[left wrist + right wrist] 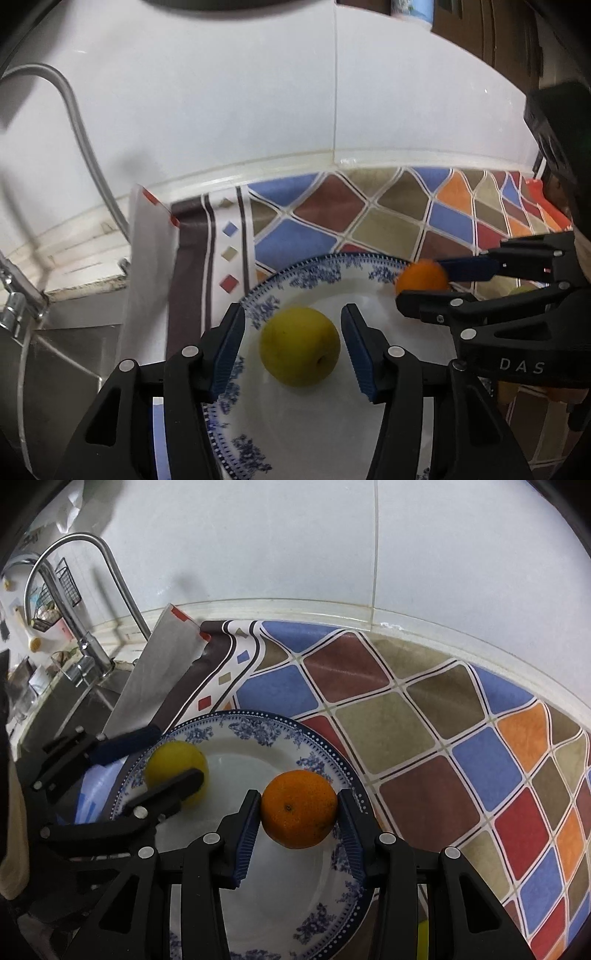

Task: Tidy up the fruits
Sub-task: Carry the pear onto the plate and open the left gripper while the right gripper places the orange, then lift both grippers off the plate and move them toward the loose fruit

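Right gripper point(298, 825) clenched on the orange point(299, 809), both blue pads touching its sides, the fruit poised over the right part of the blue-patterned plate point(258, 723); whether it rests on the plate or hangs just above cannot be told. Left gripper point(293, 354) released, its 2 fingers spread wide to either side of the yellow-green fruit point(299, 347), which sits on the plate, a clear gap at each pad. Plate stands on the patterned cloth point(424, 720) beside the sink point(85, 698). Judgement: the plate serves as the collecting dish; 1 fruit is delivered, the other about to be set down next to it.
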A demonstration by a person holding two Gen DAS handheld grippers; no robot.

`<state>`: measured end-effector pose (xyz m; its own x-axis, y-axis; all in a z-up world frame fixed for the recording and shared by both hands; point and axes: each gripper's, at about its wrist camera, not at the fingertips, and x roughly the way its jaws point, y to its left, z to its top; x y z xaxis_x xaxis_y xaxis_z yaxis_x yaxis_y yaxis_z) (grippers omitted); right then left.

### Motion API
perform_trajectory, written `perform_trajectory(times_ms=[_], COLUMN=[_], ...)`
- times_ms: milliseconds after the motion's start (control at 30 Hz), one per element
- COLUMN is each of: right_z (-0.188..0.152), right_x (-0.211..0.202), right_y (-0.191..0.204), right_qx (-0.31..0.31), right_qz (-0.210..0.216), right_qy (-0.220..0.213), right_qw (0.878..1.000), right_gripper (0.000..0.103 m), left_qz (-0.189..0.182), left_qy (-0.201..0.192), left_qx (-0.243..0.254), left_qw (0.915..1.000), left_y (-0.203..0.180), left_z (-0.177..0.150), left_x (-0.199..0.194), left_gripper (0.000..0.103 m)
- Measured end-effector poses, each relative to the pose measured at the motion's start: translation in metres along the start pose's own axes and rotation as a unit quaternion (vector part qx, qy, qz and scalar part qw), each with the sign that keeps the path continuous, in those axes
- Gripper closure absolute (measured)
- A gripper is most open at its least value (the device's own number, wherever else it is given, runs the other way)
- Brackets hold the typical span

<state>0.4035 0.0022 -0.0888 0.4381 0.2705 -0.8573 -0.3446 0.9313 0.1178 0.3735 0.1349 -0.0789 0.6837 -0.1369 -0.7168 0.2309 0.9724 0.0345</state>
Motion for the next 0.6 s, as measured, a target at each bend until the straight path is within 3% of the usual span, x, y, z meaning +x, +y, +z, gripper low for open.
perform_trajectory(times_ms=[333, 600], right_z=[-0.014, -0.042], right_x=[-0.059, -0.124], right_y=[0.010, 0.018], right_qx=[0.001, 0.006], right_qz=[-0.028, -0.062], right_qy=[-0.073, -0.143], right_qw=[0.997, 0.988], right_gripper=[0.054, 0.038], left_qz=[0.013, 0.017], left_qy=[-0.061, -0.109], left_qx=[-0.002, -0.010], left_qw=[0.9981, 0.9939], left_y=[-0.009, -0.024], left_z=[-0.004, -0.013], left_x=[-0.067, -0.122], left_gripper=[0.037, 0.020])
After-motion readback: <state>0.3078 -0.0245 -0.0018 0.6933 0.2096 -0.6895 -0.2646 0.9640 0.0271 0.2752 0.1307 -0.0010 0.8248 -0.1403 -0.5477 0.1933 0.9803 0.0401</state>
